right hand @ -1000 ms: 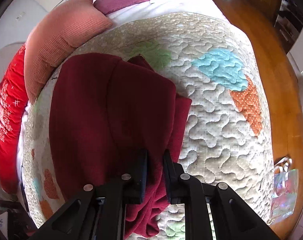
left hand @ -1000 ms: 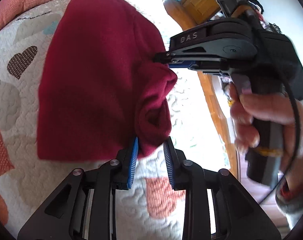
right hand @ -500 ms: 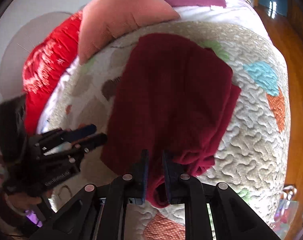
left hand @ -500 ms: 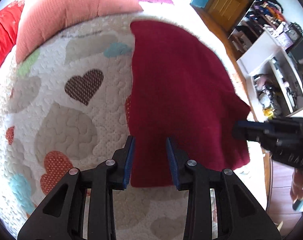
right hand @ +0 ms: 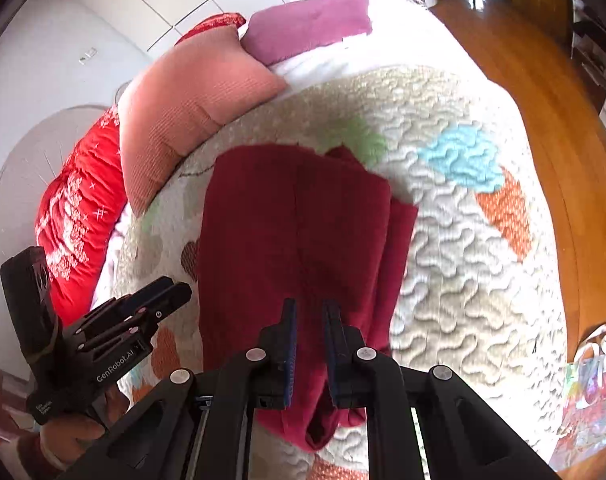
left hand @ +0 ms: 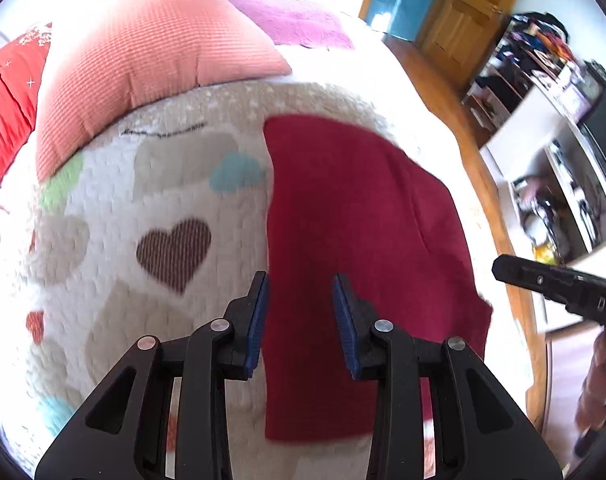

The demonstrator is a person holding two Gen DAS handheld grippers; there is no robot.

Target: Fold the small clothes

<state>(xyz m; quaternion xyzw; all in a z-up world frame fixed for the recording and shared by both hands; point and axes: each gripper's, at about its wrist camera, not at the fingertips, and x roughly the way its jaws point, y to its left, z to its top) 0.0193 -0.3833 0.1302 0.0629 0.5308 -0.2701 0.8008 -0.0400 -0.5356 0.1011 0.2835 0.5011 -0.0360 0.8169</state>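
Left wrist view shows the dark red garment point(left hand: 355, 248) lying flat on the quilted bedspread point(left hand: 115, 264), towards the bed's right edge, the side next to the wooden floor point(left hand: 503, 264). The left gripper point(left hand: 300, 322) hangs above the garment's near left edge with its jaws spread wide and nothing between them. From the right wrist view the garment point(right hand: 295, 224) appears already doubled over lengthwise, with a lower layer sticking out along its right side and a loose bunched end at the near edge. The right gripper point(right hand: 308, 350) has its jaws set narrow over that bunched end; cloth shows between the pads, but whether they pinch it cannot be told. The left gripper point(right hand: 159, 294) is seen there just off the garment's left edge. A pink pillow point(left hand: 143, 68) and a red cushion point(right hand: 75, 224) sit at the head of the bed, well apart from the work.

The step in hand looks like the pause between folds. The next move probably calls for both grippers to take the near corners, tidy the bunched end, and carry the near edge up to the far one.
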